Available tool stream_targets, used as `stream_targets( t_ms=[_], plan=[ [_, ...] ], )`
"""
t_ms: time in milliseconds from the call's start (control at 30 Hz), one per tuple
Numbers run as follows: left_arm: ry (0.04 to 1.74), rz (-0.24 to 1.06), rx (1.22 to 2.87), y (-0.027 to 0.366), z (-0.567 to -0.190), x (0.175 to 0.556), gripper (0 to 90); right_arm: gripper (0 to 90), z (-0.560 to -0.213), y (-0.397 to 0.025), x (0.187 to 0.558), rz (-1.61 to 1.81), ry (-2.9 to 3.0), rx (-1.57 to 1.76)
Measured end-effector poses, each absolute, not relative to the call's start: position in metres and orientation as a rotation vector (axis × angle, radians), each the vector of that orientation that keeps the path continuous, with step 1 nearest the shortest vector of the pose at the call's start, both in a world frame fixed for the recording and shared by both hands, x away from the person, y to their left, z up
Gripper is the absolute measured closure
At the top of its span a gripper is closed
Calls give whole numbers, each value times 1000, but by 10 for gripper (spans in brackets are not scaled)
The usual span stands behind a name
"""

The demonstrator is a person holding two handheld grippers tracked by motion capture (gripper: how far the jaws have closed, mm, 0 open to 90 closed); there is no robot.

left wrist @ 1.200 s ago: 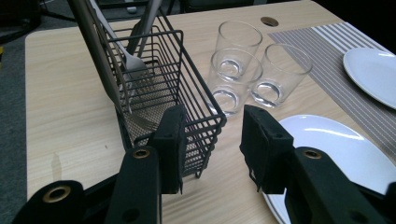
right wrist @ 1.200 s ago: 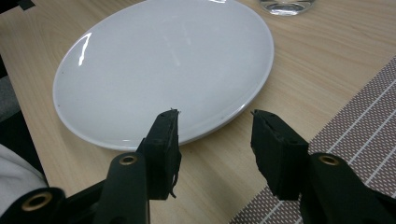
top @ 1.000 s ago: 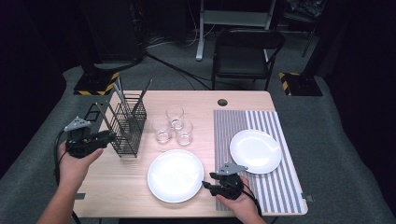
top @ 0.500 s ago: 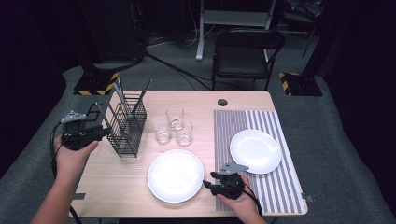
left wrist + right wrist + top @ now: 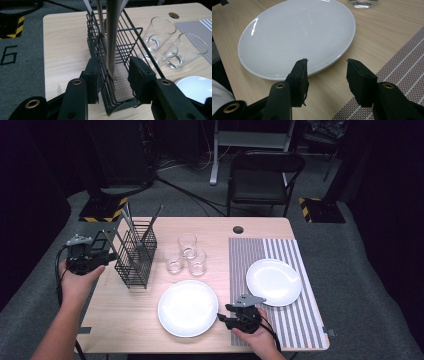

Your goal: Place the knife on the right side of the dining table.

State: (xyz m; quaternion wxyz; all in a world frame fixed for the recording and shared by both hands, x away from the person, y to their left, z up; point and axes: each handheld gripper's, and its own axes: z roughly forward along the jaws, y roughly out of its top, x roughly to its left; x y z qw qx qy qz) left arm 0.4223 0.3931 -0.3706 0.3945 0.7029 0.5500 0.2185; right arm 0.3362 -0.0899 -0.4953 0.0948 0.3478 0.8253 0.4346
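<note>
Left gripper [image 5: 113, 75] drawn back to the outer end of the wire rack [image 5: 134, 255], jaws open astride its utensils [image 5: 111, 37], ready to pick 1; right gripper [image 5: 327, 72] open beside the large plate [image 5: 297, 35].

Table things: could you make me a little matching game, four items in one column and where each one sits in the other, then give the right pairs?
Things:
1. wire rack
2. three glasses
3. small plate
4. large plate

Places:
A. on the striped mat
B. bare wood, just ahead of the right gripper
C. table's left side, beside the left gripper
D. middle of the table, clustered together

Pairs: 1-C, 2-D, 3-A, 4-B
</note>
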Motion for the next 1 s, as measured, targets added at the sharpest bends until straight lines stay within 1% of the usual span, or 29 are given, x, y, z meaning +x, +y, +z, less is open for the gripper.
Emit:
stream_targets(
  t_ms=[400, 1000],
  plan=[
    [1415, 560, 1800, 391, -377, 435, 632, 512, -496, -89, 337, 1285, 2457, 1024],
    [1413, 563, 1798, 387, -385, 444, 720, 511, -496, -90, 337, 1280, 2455, 1034]
  ],
)
